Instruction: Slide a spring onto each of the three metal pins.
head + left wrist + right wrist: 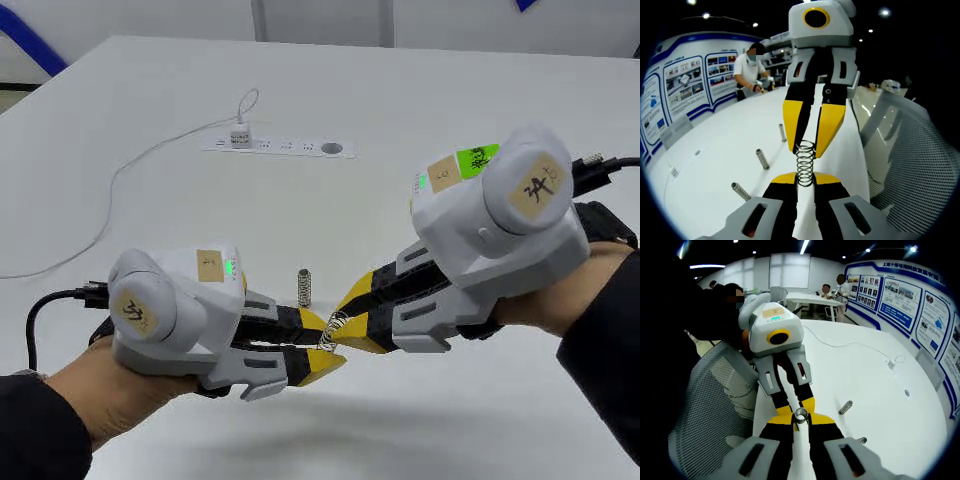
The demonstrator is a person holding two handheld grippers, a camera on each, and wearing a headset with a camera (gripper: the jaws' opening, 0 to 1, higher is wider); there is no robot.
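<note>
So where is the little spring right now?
In the head view the spring sits low in the middle, pinched between the jaws of the left gripper and the right gripper, just nearer than an upright pin on the white table.

The left tool [805, 179] and right tool [801, 420] are pale grey with yellow-and-black jaws; the coiled steel spring [805, 161] is silvery; the bench [400, 110] is white.

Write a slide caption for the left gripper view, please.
Left tool and right tool grip one spring, end to end, above the table.
</note>
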